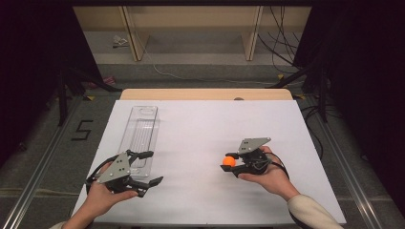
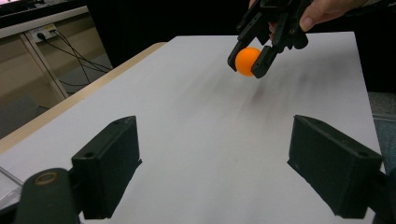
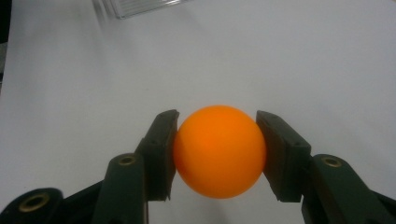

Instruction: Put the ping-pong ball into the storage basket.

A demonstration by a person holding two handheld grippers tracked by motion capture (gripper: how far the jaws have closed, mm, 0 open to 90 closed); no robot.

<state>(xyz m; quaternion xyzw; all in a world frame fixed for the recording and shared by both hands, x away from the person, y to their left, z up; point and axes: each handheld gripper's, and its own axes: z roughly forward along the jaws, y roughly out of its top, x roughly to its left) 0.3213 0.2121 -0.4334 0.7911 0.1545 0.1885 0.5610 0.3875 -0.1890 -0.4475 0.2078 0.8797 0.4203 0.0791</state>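
Right gripper [image 3: 217,154] clamps the orange ball [image 3: 219,151], apparently above the table [image 1: 200,129].

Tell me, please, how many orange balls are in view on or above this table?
1. The orange ball is clamped in the right gripper, over the table's right half. None can be made out in the clear tray at left.

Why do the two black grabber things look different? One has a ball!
The right gripper is shut on the orange ball, pads pressing both its sides; the left gripper is open and holds nothing. The right gripper is out over the middle of the white table; the left gripper sits beside the clear plastic tray. Both are black with two jaws, and a hand holds each.
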